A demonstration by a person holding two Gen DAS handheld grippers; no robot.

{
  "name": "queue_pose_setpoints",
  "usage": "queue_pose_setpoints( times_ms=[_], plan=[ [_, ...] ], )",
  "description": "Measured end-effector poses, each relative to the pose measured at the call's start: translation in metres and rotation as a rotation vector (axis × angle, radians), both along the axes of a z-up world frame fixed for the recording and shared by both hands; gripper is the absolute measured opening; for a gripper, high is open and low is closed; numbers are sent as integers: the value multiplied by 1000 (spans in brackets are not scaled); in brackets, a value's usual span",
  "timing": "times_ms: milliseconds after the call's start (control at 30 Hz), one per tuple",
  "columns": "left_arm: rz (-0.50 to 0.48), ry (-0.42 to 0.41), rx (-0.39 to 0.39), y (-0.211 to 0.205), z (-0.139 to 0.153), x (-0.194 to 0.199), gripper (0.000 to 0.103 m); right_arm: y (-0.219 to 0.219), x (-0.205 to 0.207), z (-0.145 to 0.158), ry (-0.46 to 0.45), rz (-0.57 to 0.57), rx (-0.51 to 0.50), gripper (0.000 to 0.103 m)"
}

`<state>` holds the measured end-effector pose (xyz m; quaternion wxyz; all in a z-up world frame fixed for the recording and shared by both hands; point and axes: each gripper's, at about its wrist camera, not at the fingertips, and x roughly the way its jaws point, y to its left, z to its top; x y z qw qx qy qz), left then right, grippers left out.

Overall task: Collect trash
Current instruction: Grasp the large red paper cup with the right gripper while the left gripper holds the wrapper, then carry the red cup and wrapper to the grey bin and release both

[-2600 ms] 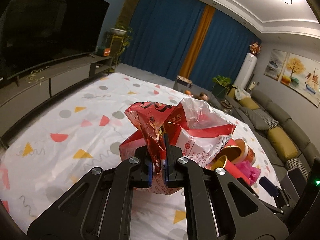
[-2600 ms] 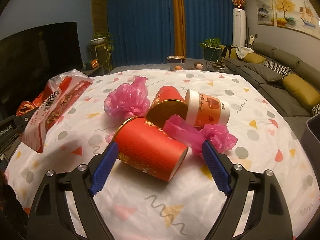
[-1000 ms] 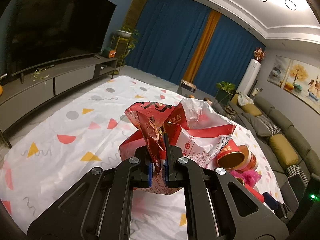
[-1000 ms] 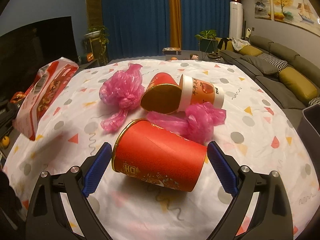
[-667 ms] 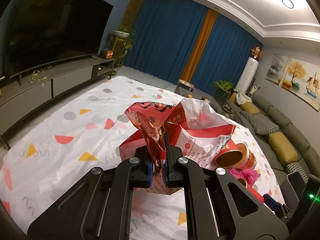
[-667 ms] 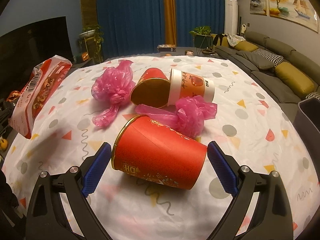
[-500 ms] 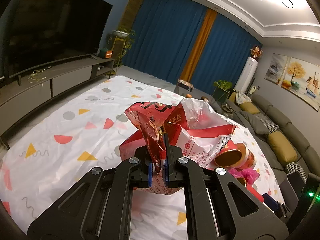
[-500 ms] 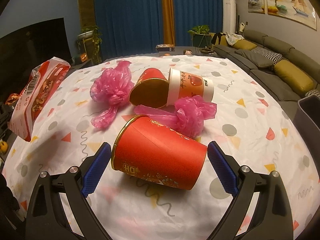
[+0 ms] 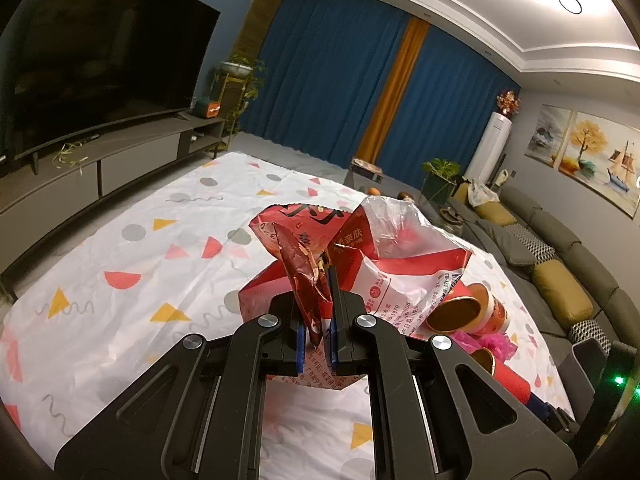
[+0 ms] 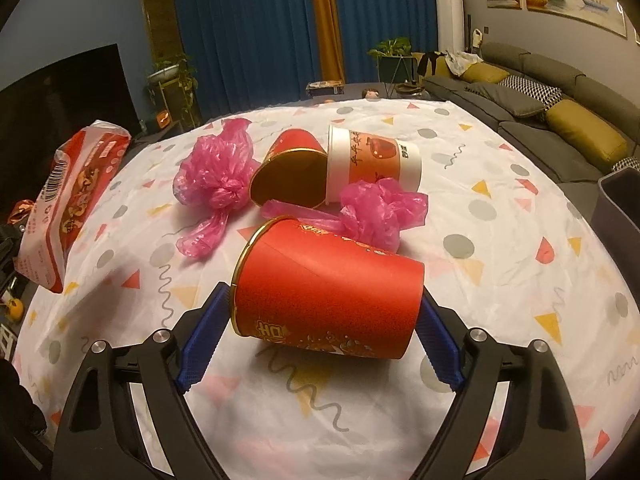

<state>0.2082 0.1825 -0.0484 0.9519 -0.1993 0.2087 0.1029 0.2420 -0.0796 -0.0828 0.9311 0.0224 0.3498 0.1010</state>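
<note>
While three cups (image 10: pixel 328 292) lie; two pink bags (image 10: pixel 218 172).

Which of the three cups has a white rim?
The orange cup farthest back, lying on its side with white bands at both ends. The two red cups, one in front and one beside it, have gold rims.

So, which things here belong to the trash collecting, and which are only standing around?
Job:
- red wrapper and red-white bag, in left gripper
- red cup, right gripper closing around it
- pink bags
- two more cups

Standing around:
- sofa
- television
- plant
</note>
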Motion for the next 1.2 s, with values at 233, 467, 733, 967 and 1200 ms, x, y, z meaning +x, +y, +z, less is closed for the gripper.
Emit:
queue_pose_setpoints(
  times_ms=[233,467,733,967,1200],
  plan=[
    [-51,-10,30,-13,2,0,8,-13,-16,15,-43,1,24,84],
    [-90,-19,54,-32,12,-4,8,-38,-34,33,-92,-9,51,84],
    [-158,-24,80,-65,25,-11,8,-68,-51,51,-144,-27,79,84],
    [-228,-37,115,-105,37,-12,8,-101,-64,68,-192,-58,100,84],
    [-314,-63,150,-159,51,-12,8,-140,-72,79,-232,-103,115,84]
  ],
)
